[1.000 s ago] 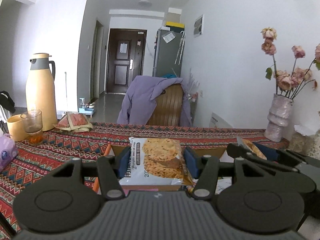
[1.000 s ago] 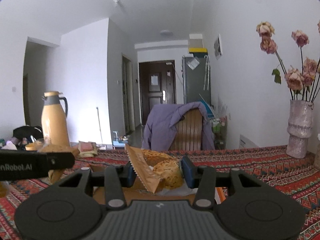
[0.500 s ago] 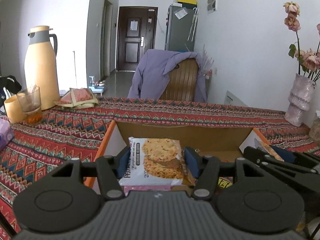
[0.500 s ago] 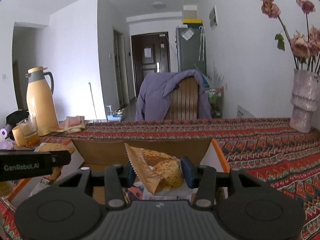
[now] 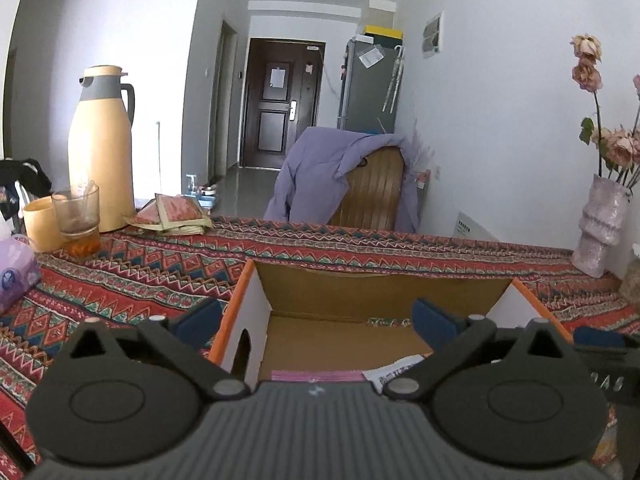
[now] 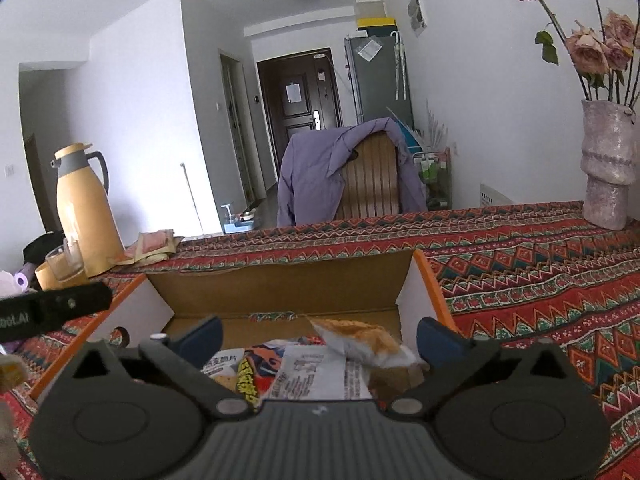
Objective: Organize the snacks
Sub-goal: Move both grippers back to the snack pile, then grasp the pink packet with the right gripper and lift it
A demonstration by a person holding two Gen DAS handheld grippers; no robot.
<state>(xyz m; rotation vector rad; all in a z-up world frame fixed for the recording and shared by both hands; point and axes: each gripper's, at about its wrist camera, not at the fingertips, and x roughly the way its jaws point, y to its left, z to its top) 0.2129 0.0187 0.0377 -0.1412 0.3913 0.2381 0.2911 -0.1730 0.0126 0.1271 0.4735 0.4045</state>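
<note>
An open cardboard box (image 5: 376, 292) with orange rims sits on the patterned tablecloth; it also shows in the right wrist view (image 6: 280, 288). My left gripper (image 5: 316, 316) is open and empty above the box's near end. A pink packet edge (image 5: 316, 376) and a white packet (image 5: 396, 372) lie just below it. My right gripper (image 6: 320, 336) is open and empty over the box. Beneath it lie several snack packets, among them a cracker bag (image 6: 360, 340) and a white-backed packet (image 6: 308, 376).
A yellow thermos (image 5: 100, 148), a glass (image 5: 78, 216), a yellow cup (image 5: 38, 224) and sachets (image 5: 172, 220) stand at the left. A tissue pack (image 5: 16, 276) lies at the far left. A vase of dried roses (image 5: 600, 228) stands at the right. A chair with a purple jacket (image 5: 344, 180) is behind the table.
Both grippers opened and let go of their cracker packets, which now lie in the box. Both grippers have lifted slightly and are empty.
</note>
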